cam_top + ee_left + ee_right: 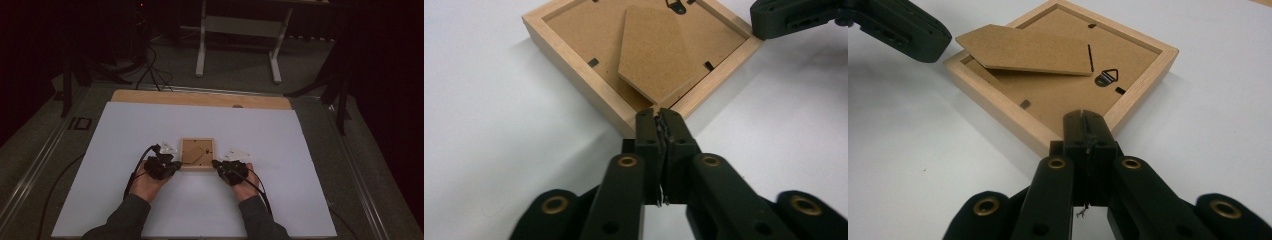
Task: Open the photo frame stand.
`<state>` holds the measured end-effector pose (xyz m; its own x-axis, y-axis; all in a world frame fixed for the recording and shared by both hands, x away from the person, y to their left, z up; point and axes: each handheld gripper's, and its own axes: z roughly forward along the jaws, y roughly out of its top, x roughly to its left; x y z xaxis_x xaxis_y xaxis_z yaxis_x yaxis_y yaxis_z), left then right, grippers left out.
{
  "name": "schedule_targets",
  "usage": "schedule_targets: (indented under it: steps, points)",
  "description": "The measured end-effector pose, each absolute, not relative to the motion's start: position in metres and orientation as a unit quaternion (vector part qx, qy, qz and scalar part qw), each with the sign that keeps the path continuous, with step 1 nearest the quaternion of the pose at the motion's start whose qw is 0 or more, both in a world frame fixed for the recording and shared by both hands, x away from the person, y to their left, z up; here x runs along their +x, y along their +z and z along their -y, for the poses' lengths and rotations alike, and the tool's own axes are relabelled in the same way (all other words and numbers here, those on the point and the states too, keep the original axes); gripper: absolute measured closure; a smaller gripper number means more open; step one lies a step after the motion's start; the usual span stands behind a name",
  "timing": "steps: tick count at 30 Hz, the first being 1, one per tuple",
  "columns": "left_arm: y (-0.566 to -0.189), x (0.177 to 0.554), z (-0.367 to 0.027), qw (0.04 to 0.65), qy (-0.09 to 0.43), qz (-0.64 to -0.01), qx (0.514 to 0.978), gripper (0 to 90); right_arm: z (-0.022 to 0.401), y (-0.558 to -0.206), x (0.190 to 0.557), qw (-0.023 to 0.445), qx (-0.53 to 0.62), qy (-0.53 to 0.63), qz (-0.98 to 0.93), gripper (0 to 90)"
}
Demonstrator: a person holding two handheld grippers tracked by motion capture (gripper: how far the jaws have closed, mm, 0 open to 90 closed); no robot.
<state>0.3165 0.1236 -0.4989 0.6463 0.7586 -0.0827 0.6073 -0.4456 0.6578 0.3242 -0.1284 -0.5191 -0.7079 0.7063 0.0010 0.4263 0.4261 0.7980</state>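
Both tools are closed with nothing between their jaws: the left tool point(658, 117) sits at the near corner of the wooden frame point(574, 75), the right tool point(1087, 120) at its own near corner. The frame lies face down at the middle of the picture in the high view, on the white desk point(125, 130). Its fibreboard stand point(1028, 50) lifts off the backing (hinged, I'd guess). It looks light and stiff, possibly glazed underneath; the rim seems the safest hold, since the stand may flex.
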Motion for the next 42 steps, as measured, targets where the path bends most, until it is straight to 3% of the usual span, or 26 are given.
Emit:
schedule_targets:
  steps: [14, 25, 32, 42]
  points:
    - [-0.499, 0.321, -0.114, 0.322, 0.124, -0.405, 0.847, 89.3, 0.128, -0.519, 0.324, 0.170, 0.342, 0.412, -0.827, 90.0]
    - [-0.479, 0.327, -0.111, 0.361, 0.131, -0.408, 0.828, 87.8, 0.128, -0.519, 0.324, 0.171, 0.342, 0.412, -0.827, 90.0]
    - [-0.476, 0.331, -0.106, 0.359, 0.125, -0.406, 0.831, 81.8, 0.128, -0.519, 0.324, 0.170, 0.342, 0.412, -0.828, 89.9]
    - [-0.484, 0.340, -0.099, 0.361, 0.083, -0.416, 0.830, 62.6, 0.128, -0.519, 0.324, 0.170, 0.341, 0.411, -0.828, 90.0]
